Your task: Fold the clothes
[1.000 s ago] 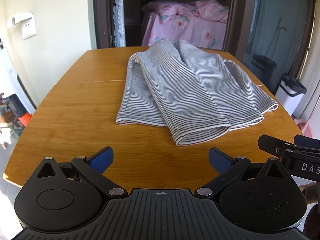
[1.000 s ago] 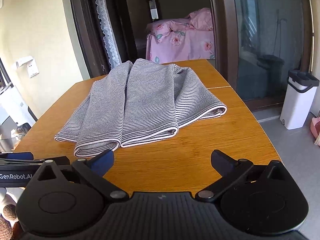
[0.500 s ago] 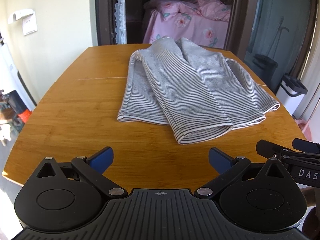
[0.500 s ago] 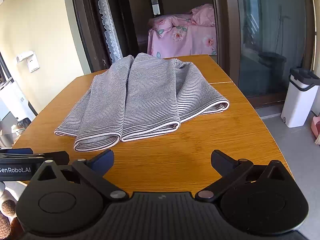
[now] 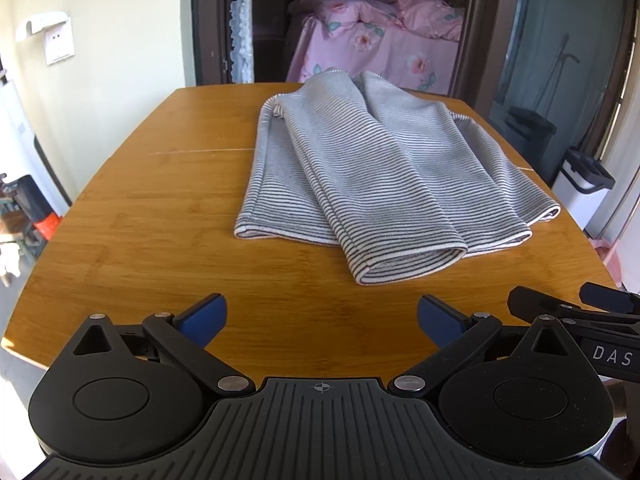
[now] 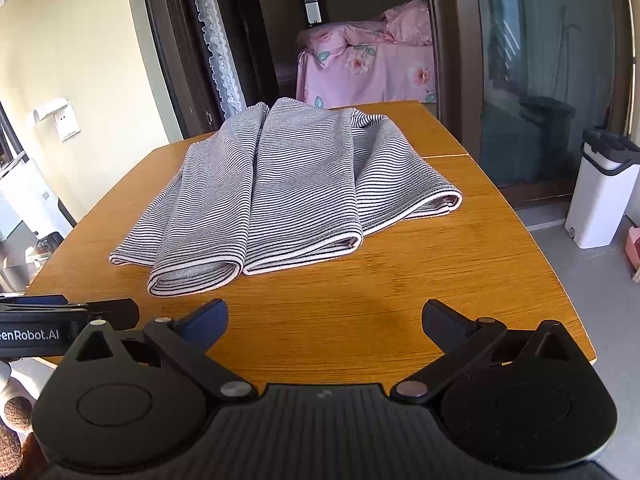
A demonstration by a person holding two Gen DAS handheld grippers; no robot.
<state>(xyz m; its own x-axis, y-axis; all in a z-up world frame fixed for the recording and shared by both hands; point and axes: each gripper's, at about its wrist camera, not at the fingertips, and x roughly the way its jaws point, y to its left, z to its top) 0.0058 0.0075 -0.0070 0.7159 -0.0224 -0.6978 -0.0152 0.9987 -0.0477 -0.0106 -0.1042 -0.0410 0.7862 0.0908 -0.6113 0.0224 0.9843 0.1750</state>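
Observation:
A grey striped garment lies on the wooden table, its sides folded inward lengthwise, hem toward me. It also shows in the right wrist view. My left gripper is open and empty, above the near table edge, short of the hem. My right gripper is open and empty, also short of the hem. The right gripper's fingers show at the right edge of the left wrist view; the left gripper's fingers show at the left edge of the right wrist view.
A doorway behind the table opens onto a bed with pink floral bedding. A white bin stands on the floor right of the table by a glass door. A wall socket is on the left wall.
Both grippers have edged forward and a little higher over the near table edge. The garment has not moved. Both stay open.

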